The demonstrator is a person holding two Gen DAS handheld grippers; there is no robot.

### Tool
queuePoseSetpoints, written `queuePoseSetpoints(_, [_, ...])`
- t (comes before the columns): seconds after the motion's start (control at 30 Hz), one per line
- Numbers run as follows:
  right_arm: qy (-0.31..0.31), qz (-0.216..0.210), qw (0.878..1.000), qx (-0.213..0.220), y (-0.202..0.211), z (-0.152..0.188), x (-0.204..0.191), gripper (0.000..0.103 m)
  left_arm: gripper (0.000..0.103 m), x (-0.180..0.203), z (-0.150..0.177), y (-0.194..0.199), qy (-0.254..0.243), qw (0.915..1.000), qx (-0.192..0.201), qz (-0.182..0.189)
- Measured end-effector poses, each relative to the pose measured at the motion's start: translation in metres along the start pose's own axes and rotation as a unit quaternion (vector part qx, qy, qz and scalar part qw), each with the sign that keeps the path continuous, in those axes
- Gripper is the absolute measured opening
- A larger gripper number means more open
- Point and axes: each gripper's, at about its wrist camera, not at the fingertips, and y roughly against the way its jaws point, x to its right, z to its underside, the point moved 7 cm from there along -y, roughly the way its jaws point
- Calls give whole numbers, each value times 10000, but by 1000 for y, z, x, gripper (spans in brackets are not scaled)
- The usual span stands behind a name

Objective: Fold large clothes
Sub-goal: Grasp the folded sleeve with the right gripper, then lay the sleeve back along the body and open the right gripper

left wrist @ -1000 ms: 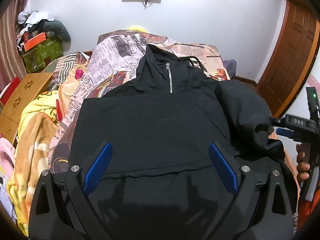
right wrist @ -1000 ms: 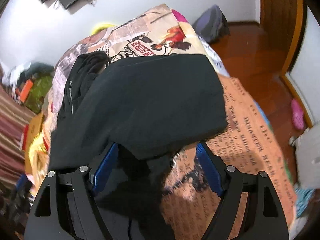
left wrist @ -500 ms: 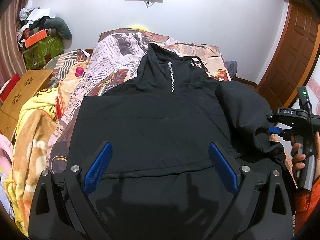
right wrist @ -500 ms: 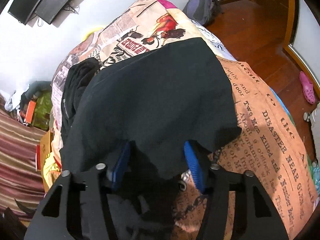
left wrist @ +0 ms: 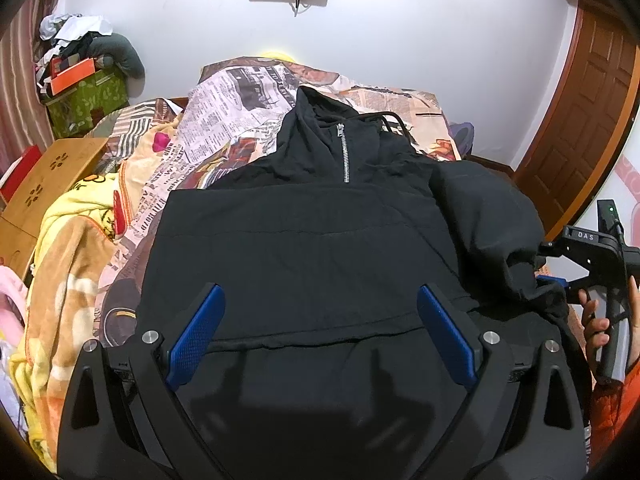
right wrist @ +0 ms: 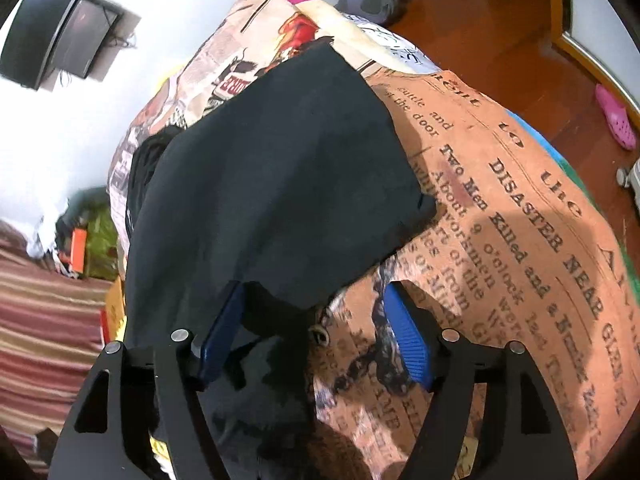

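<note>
Bed (left wrist: 424, 104): broad, covered by a matte spread in newspaper print, pink, cream and rust, with soft blankets heaped at its left side. Carries everything below.

Black hooded jacket (left wrist: 304, 248): the task's garment, lying front-up along the bed, hood toward the far wall. Smooth, thin woven cloth, dull black, with a short metal zipper (left wrist: 344, 156) at the collar and a drawcord by the hood. The right sleeve (right wrist: 280, 168) is now laid across the chest as a flat, square-edged panel; a second ago the right gripper was closing on its edge, so this sleeve fold reads as just set down. Hem fold likely still to come.

Left gripper (left wrist: 320, 336): black frame, blue ribbed pads, jaws wide apart, hovering over the lower front of the jacket, gripping nothing; unmoved since a second ago.

Right gripper (right wrist: 316, 328): same make, jaws opening, pads clear of the cloth; a bunched corner of sleeve lies loose between them. It has dipped and rolled during release.

Hand (left wrist: 600, 324): a person's fingers on the right gripper's handle.
</note>
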Motion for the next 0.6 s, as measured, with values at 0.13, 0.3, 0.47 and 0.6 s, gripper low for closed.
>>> queuePoseSetpoints(0.13, [120, 69, 9999, -5, -5, -5, -11, 71, 97, -3, 0, 0, 56, 10000, -8, -16])
queuePoseSetpoints(0.3, [494, 312, 9982, 142, -5, -5, -25, 42, 97, -3, -1, 0, 91, 10000, 0, -27])
queuePoseSetpoints(0.47, [826, 420, 9954, 248, 1, -4, -41, 19, 97, -4, -2, 2, 72, 10000, 35, -30])
queuePoseSetpoints(0.6, [1186, 605, 9900, 462, 10, -2, -61, 16, 97, -6, -2, 8, 31, 9999, 122, -67])
